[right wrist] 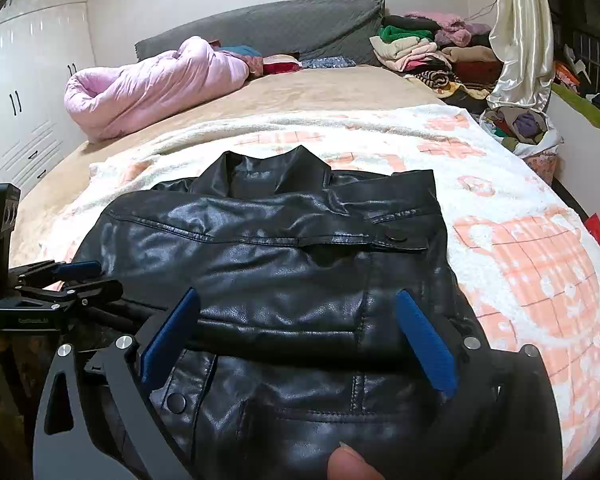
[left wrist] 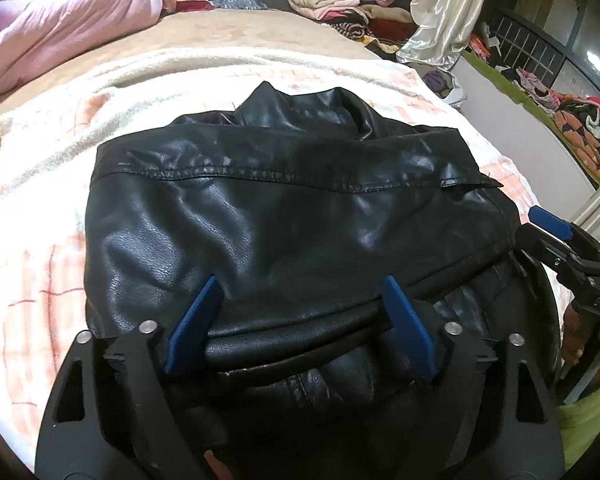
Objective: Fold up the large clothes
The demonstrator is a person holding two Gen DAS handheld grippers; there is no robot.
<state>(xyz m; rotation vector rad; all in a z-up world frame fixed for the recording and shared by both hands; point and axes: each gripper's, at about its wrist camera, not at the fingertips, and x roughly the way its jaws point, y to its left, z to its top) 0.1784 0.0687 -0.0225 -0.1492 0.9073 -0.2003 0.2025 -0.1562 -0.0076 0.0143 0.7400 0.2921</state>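
Black leather jacket (left wrist: 292, 216) (right wrist: 284, 280) is laid flat on the bed, folded over into a compact stack, collar at the far end, surface creased and glossy.

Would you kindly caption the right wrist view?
Open right hand-held gripper over folded black leather jacket on bed blanket.
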